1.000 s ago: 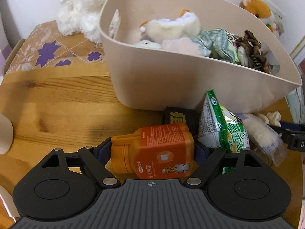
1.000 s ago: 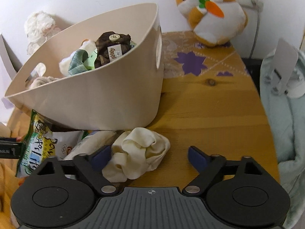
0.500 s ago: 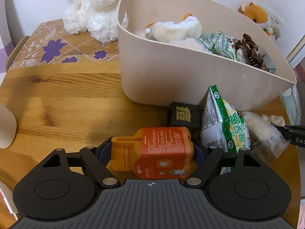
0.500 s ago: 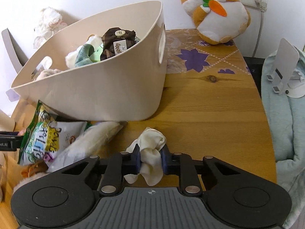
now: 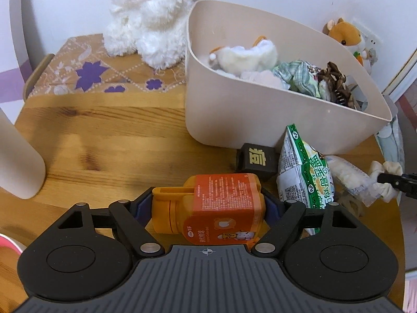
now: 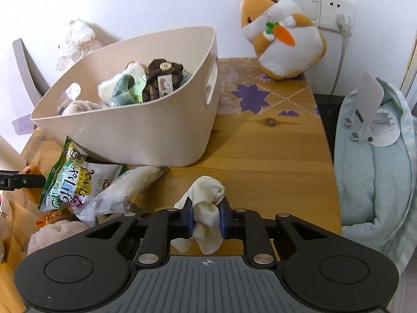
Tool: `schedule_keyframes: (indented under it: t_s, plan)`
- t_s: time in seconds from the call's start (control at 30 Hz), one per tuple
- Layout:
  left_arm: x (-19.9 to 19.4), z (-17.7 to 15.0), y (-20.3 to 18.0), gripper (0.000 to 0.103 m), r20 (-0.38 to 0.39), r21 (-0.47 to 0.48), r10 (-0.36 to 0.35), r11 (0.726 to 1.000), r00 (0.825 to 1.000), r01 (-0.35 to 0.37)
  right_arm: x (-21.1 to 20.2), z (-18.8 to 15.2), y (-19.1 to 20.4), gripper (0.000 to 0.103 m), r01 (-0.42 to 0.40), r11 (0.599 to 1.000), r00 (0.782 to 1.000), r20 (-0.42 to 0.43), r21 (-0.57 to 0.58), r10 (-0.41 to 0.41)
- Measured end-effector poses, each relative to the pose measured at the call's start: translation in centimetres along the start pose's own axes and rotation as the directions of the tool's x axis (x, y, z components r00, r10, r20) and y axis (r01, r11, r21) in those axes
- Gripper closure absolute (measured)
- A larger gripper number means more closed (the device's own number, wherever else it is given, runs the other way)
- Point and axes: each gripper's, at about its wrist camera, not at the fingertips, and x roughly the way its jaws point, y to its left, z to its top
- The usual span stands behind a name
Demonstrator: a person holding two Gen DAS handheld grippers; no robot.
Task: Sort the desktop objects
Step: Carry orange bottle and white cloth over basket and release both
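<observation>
Left gripper: pinching the orange bottle between its blue pads, one pad pressing on the cap end, the other on the base end.
Bottle position: sitting right in the gripper's gap, close to the camera, over the wooden table; whether it is touching the table cannot be told.
Bottle axis: lying on its side, long axis running left to right across the fingers, cap pointing left, label facing up.
Right gripper: squeezing a cream cloth with its pads drawn close together.
Cloth position: bunching above and hanging below the pads, over the table, just in front of the bin.
Bin: standing on the table ahead of both grippers, holding plush toys, a green cloth and a brown item.
Beside the bottle: a black cube against the bin wall, and a green snack bag leaning to the right of it.
Far side: hamster plush sitting by the wall.
</observation>
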Motion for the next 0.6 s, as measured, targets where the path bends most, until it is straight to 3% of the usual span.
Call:
schedule_keyframes:
  t_s: [0.37, 0.6]
  plan:
    - [-3.7, 2.3, -0.1, 0.022, 0.102, 0.065, -0.005, 0.998, 0.995, -0.002, -3.5, 2.5, 0.5, 0.086, -0.019, 0.999, 0.993, 0.119, -0.041, 0.023]
    - [-6.4, 5.4, -1.6, 0.022, 0.225, 0.116, -0.013, 0.993, 0.974, -0.013, -5.4, 5.9, 1.6, 0.086, -0.033, 0.997, 0.974, 0.221, -0.076, 0.049]
